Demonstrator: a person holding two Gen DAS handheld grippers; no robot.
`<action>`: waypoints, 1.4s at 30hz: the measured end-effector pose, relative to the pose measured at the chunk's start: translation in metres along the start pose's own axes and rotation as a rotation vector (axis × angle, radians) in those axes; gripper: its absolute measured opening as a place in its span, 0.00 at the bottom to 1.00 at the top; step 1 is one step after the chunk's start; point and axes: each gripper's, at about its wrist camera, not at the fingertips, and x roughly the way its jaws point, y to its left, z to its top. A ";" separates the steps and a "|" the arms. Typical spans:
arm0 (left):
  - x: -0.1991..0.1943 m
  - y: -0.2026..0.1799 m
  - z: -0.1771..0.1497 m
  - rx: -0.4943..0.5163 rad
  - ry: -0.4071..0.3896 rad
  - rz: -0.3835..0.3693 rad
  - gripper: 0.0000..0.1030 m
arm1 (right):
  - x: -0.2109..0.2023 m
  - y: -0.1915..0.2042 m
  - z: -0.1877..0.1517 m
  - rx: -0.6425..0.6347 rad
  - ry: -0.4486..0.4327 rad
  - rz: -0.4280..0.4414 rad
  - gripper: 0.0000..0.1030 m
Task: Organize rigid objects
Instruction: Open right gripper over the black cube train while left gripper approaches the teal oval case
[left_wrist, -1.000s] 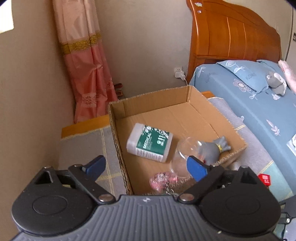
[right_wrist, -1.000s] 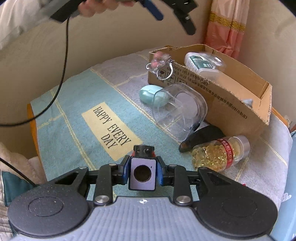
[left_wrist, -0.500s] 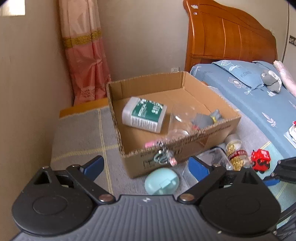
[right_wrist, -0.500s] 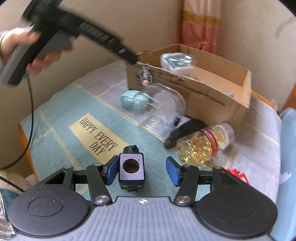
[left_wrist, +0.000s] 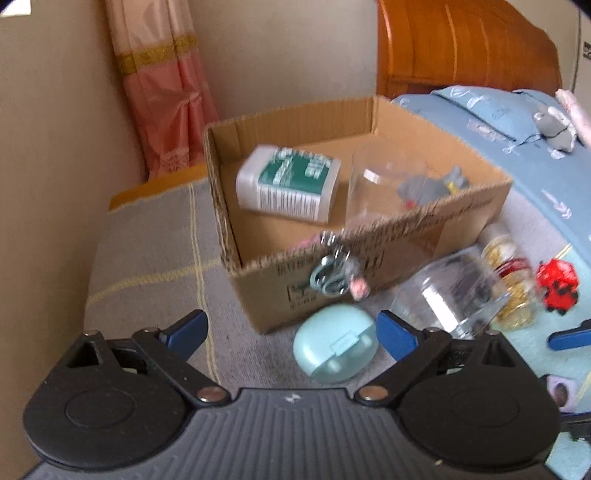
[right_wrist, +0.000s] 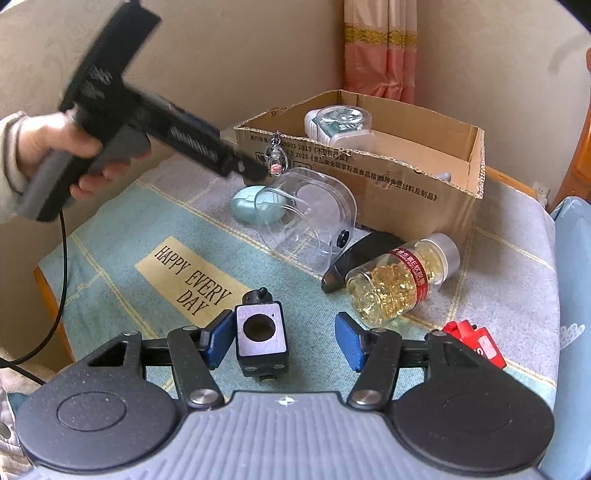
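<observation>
Now we are releasing the small black-and-white cube (right_wrist: 261, 339), lower centre; the right gripper (right_wrist: 284, 341) has just been opening around it, while the left gripper (left_wrist: 291, 332), jaws spread and empty, is nearing the mint case (left_wrist: 334, 343); next comes closing on it for the cardboard box (left_wrist: 406, 236).

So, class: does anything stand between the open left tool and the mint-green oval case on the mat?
Nothing visible: the left tool hangs open over the mint-green oval case, with clear space between.

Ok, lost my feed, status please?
Both grippers open: left gripper over mint oval case, right gripper just released small black cube. Nothing blocking.
</observation>
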 end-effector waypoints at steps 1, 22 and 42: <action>0.003 0.001 -0.002 -0.013 0.002 0.005 0.94 | 0.000 0.001 0.000 0.000 -0.003 -0.004 0.63; 0.012 0.010 -0.020 -0.098 0.013 -0.008 0.95 | -0.010 0.007 0.003 0.015 -0.061 -0.044 0.68; -0.012 0.016 -0.030 -0.052 0.021 -0.011 0.95 | 0.004 0.023 0.002 -0.065 -0.021 -0.042 0.77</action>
